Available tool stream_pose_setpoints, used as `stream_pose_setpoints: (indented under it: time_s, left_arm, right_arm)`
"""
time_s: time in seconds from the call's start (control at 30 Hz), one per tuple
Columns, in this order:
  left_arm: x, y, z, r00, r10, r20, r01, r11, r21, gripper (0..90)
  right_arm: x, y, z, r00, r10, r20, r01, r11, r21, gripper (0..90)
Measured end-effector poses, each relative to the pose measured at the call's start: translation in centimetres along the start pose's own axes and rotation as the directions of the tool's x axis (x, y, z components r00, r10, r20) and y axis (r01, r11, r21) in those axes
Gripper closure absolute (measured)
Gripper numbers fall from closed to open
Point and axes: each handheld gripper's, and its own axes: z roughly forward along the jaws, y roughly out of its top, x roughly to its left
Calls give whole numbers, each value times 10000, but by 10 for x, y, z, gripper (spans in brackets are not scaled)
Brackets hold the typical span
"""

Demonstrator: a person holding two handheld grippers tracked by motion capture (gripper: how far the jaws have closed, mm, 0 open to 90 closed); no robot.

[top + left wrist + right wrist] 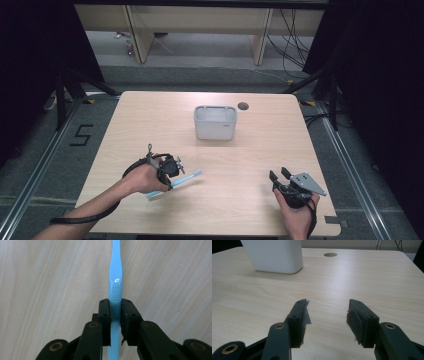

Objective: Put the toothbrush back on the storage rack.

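Up at twelve o'clock on the surface [250,165], the grey bin [215,122] looks hollow (interior hard to read). Left gripper [115,308] fingers clamp the blue toothbrush [115,280], its head hidden; right gripper [327,312] fingers gape wide at five o'clock.

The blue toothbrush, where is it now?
Clamped in the left gripper, the blue toothbrush sits near the table's front left, nearer than the white bin.

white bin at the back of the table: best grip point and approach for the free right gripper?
Grip one thin upper wall of the white bin, probably the near one, coming from above. It stands upright with its mouth open, and its body looks wider than the open, empty right gripper.
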Motion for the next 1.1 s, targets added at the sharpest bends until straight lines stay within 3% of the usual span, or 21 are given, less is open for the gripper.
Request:
stream_pose_setpoints:
  time_s: [0.23, 0.47, 0.63, 0.73, 0.77, 0.9, 0.93, 1.03, 1.07, 1.1]
  left_arm:
    - [1, -1, -6, 9999, -117, -81, 114, 9994, -336, 785]
    - [3, -3, -13, 9992, -308, -258, 281, 9949, -969, 786]
    - [5, -5, -18, 9978, -560, -349, 503, 9880, -1463, 785]
    - [5, -5, -19, 9973, -589, -438, 505, 9838, -1722, 786]
    - [6, -5, -19, 9970, -633, -440, 543, 9817, -1826, 785]
    - [7, -5, -21, 9970, -573, -515, 462, 9798, -1944, 786]
    - [6, -6, -21, 9958, -764, -501, 637, 9739, -2178, 786]
    - [7, -6, -22, 9961, -675, -562, 532, 9726, -2261, 785]
    - [6, -6, -23, 9952, -744, -637, 555, 9643, -2591, 786]
    - [6, -6, -23, 9952, -744, -637, 555, 9643, -2591, 786]
  right_arm:
    - [0, 0, 0, 10000, 2, -1, -2, 10000, -1, 505]
    - [0, 0, 0, 10000, -7, 0, 7, 10000, -4, 505]
    - [0, 0, 1, 10000, -4, -34, 4, 10000, -57, 505]
    - [-3, 0, 1, 9991, -425, 17, 425, 9990, -117, 505]
    - [0, 0, 1, 10000, -19, -24, 19, 10000, -59, 505]
    - [0, 0, 1, 10000, -56, -25, 56, 10000, -37, 505]
    - [1, 0, 1, 10000, 24, -41, -24, 10000, -27, 505]
    - [0, 0, 1, 10000, -55, -16, 55, 10000, -83, 505]
    - [1, 0, 1, 10000, 22, -40, -22, 10000, -32, 505]
    - [1, 0, 1, 10000, 22, -40, -22, 10000, -32, 505]
